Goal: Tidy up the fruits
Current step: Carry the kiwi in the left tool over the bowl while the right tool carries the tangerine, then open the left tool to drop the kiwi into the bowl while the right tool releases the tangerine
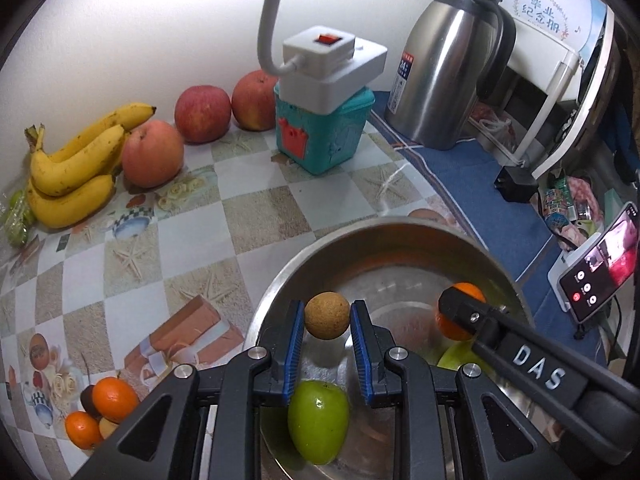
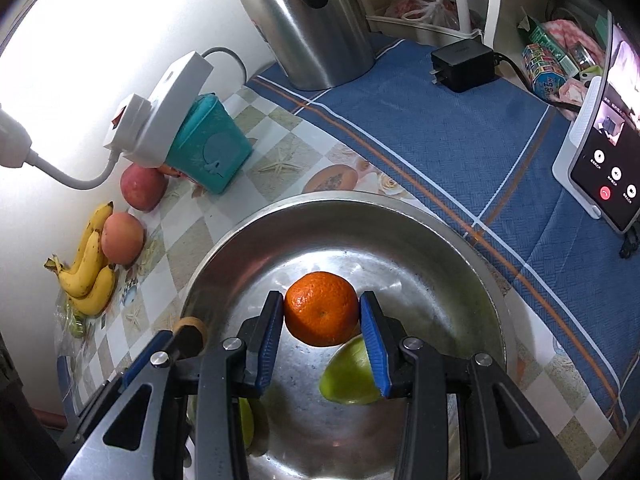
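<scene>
My left gripper [image 1: 327, 316] is shut on a small round brown fruit [image 1: 327, 315] and holds it above the steel bowl [image 1: 280, 280]. My right gripper [image 2: 322, 314] is shut on an orange [image 2: 321, 308] over the same bowl [image 2: 224, 248]; it shows in the left wrist view [image 1: 460, 310] with the orange [image 1: 466, 292]. Two green fruits lie in the bowl, one [image 1: 318, 420] below my left fingers and one [image 2: 348, 376] under the orange. The brown fruit also shows at the left of the right wrist view [image 2: 192, 330].
Bananas [image 1: 76, 164] and three apples [image 1: 152, 154] lie along the back wall. Small oranges [image 1: 116, 400] sit at the table's front left. A teal box with a power strip [image 1: 324, 120], a steel kettle [image 1: 444, 64], a phone on a stand [image 1: 596, 272] and a charger [image 2: 464, 64] stand behind and right.
</scene>
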Motion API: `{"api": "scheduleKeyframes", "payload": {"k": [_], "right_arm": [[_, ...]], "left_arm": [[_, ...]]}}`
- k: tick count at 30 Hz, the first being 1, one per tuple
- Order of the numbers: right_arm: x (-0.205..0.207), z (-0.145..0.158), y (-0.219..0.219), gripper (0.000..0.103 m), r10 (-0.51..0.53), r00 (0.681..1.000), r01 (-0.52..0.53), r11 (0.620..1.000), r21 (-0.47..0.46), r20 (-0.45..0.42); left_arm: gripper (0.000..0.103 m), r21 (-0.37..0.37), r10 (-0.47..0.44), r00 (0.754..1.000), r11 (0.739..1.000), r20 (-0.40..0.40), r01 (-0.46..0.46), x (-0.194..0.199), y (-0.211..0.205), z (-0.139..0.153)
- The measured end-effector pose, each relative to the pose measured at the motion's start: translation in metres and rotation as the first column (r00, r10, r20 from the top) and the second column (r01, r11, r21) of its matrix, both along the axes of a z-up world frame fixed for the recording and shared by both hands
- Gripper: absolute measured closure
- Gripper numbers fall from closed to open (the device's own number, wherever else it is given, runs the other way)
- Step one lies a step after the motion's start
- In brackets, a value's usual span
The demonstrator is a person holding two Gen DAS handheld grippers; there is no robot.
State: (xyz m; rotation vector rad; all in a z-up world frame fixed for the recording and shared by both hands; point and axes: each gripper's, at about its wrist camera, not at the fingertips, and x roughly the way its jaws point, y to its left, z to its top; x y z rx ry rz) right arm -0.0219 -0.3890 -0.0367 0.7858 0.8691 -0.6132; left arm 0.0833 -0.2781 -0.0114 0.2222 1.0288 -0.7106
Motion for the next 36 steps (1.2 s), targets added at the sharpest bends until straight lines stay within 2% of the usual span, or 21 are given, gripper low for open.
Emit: {"api": "scheduleKeyframes", "payload": {"k": [14,25,29,32,36], "right_arm": [[0.003,-0.002,0.001,0.062,0.010,1.000,-0.010,1.000,0.001,-0.023],[0.004,-0.001,0.001,0.061,0.017,0.999,-0.018,1.000,-0.006,-0.047],[0.004,0.005,0.002,0.061,0.020,0.999,-0.021,1.000,-0.016,-0.040],[0.004,0.011,0.004,0.061,0.025,0.999,-0.026,0.999,-0.030,-0.042],[0.003,0.019,0.004,0.061,0.029,0.999,-0.031,0.999,-0.042,-0.039]], "left_arm": [[0.077,0.010,-0.007,1.000,1.000,-0.017,0.007,-0.007,0.001,-0.011],[0.075,0.004,-0.010,1.000,1.000,-0.015,0.010,-0.008,0.003,-0.004],[0.061,0.002,-0.020,1.000,1.000,-0.014,0.020,-0.010,0.002,0.000],[0.061,0.000,-0.019,1.000,1.000,-0.007,0.019,-0.011,0.002,0.006],[0.047,-0.002,-0.015,1.000,1.000,-0.003,0.015,-0.012,0.005,0.016]]}}
